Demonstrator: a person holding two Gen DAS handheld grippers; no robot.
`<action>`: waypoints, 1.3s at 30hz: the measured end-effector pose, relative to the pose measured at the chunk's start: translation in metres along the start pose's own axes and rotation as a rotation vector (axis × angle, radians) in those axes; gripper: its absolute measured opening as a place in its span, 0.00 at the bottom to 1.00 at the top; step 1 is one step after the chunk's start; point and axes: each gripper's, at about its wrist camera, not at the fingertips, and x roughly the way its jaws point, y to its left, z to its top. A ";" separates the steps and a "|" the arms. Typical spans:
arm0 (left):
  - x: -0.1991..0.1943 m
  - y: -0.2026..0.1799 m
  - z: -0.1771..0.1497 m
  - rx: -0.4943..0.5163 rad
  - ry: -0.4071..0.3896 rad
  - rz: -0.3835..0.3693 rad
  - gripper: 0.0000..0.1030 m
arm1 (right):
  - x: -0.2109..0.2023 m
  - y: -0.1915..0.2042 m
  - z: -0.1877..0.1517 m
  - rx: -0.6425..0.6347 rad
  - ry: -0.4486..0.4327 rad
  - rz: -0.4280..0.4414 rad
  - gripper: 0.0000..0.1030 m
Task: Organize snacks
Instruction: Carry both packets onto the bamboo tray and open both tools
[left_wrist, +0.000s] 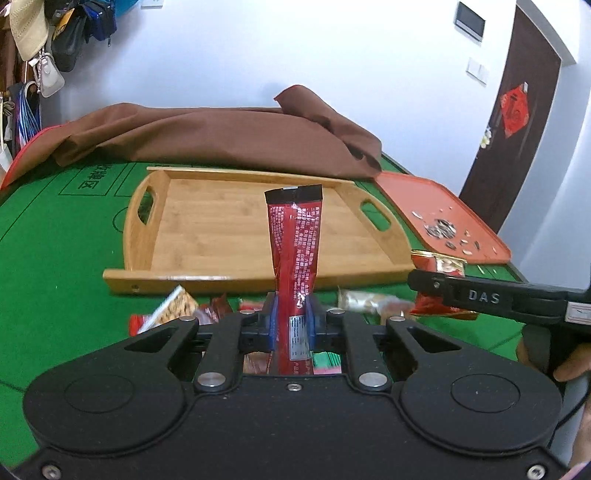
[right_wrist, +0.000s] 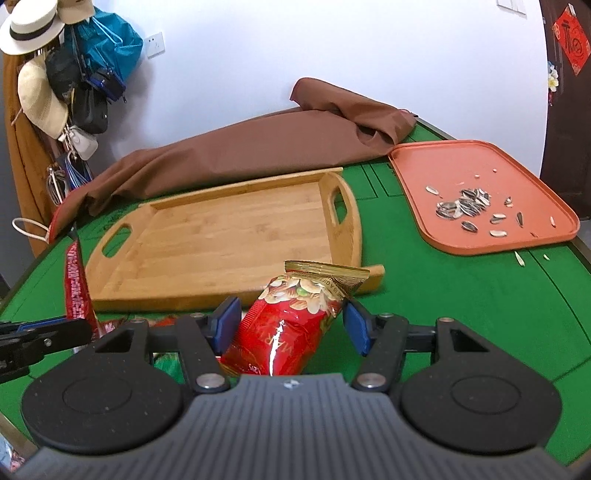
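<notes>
Green table (right_wrist: 461, 314) is carrying a bare wooden tray (right_wrist: 221, 236) and, to its right, an orange tray (right_wrist: 410, 173) with sunflower seeds (right_wrist: 463, 206) lying in it. Right gripper (right_wrist: 288, 325) is gripping a red nut pouch (right_wrist: 288, 332), lifted in front of the wooden tray. Left gripper (left_wrist: 291, 314) is clamping shut on a slim red packet (left_wrist: 295, 236), standing upright

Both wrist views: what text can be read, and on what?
"DAS": right hand-held gripper, on its finger.
"IS A GIFT", "WAR", partial: red nut packet.
Red stick packet: print too small.
Green table felt: blurred characters.
Red door sign: one character, unreadable.
</notes>
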 end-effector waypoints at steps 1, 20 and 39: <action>0.003 0.001 0.004 -0.005 0.001 0.001 0.13 | 0.001 0.000 0.002 -0.002 -0.002 0.000 0.61; 0.071 0.012 0.093 -0.066 0.034 0.040 0.13 | 0.050 0.003 0.066 -0.050 0.037 0.095 0.61; 0.199 0.018 0.120 -0.151 0.276 0.106 0.13 | 0.128 0.027 0.078 -0.367 0.186 0.205 0.62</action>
